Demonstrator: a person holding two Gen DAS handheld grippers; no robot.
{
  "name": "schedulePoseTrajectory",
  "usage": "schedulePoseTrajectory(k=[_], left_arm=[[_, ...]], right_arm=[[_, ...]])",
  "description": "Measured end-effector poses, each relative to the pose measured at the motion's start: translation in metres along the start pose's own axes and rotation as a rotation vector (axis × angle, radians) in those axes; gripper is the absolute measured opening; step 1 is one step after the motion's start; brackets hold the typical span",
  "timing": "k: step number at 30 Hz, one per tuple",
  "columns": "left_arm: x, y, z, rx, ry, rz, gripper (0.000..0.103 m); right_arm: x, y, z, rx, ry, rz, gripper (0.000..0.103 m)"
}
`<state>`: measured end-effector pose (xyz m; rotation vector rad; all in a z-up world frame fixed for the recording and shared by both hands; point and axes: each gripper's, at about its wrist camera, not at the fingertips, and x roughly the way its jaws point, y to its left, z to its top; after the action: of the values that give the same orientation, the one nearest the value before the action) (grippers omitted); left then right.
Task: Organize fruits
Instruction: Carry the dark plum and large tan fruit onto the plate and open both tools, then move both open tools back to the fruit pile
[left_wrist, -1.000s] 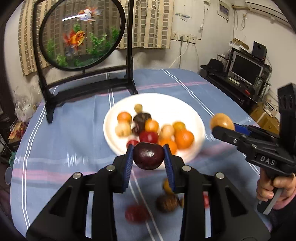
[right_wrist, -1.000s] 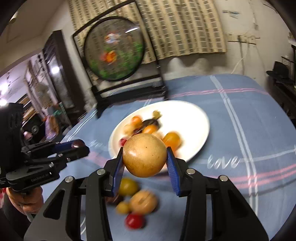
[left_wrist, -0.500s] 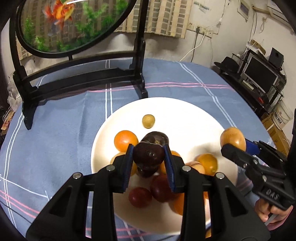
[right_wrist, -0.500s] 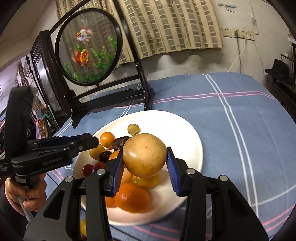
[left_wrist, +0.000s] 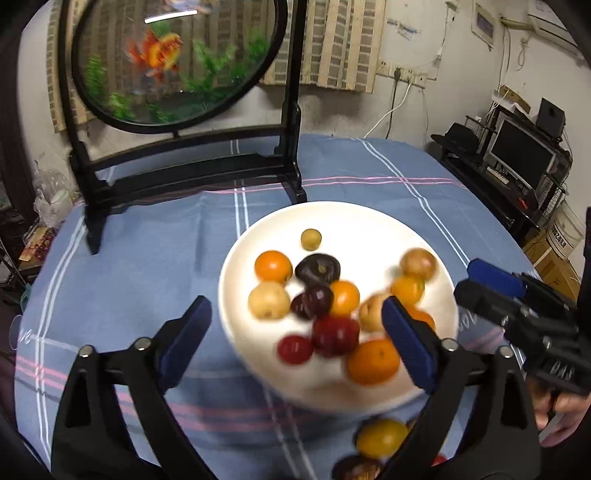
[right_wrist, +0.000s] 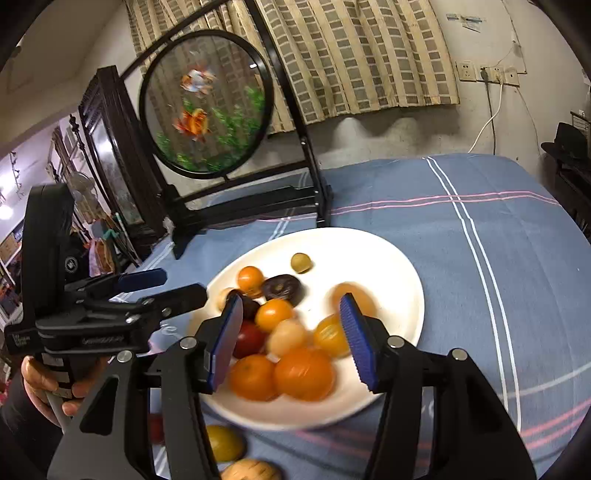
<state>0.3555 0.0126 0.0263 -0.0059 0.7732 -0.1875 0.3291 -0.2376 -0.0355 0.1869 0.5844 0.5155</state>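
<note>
Both tongs letting go over the round white plate (left_wrist: 258, 254) of small fruits.
The left gripper (left_wrist: 295, 332) and right gripper (right_wrist: 291, 325) are opening, gripping nothing.

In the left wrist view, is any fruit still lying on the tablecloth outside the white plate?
Yes: a yellow fruit and a dark fruit lie on the blue tablecloth just in front of the white plate.

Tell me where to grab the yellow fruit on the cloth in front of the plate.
Probably pinch the yellow fruit across its widest middle, coming from above: it is round, so any opposite sides serve, while the plate rim and a tan fruit crowd it.
</note>
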Motion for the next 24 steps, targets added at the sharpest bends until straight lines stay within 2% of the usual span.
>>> schedulePoseTrajectory(k=[5,9,14,15,17,21,24], left_arm=[[-0.043,0.006,-0.047,-0.018,-0.009,-0.001,0.099],[-0.072,0.009,-0.093,-0.053,-0.04,-0.017,0.099],[-0.084,0.008,-0.14,-0.069,-0.044,0.002,0.099],[-0.083,0.006,-0.146,-0.074,-0.017,0.024,0.099],[-0.087,0.004,-0.153,-0.067,-0.028,0.023,0.099],[-0.086,-0.001,-0.158,-0.036,-0.035,0.092,0.099],[-0.087,-0.002,-0.158,-0.038,-0.04,0.087,0.099]], right_arm=[[-0.028,0.019,-0.022,-0.044,0.011,0.017,0.06],[-0.043,0.035,-0.054,-0.086,0.043,0.026,0.06],[-0.053,0.049,-0.09,-0.122,0.095,-0.002,0.06],[-0.052,0.05,-0.097,-0.12,0.116,-0.032,0.06],[-0.051,0.052,-0.104,-0.122,0.143,-0.055,0.06],[-0.048,0.054,-0.112,-0.138,0.168,-0.079,0.06],[-0.039,0.049,-0.12,-0.104,0.234,-0.041,0.06]])
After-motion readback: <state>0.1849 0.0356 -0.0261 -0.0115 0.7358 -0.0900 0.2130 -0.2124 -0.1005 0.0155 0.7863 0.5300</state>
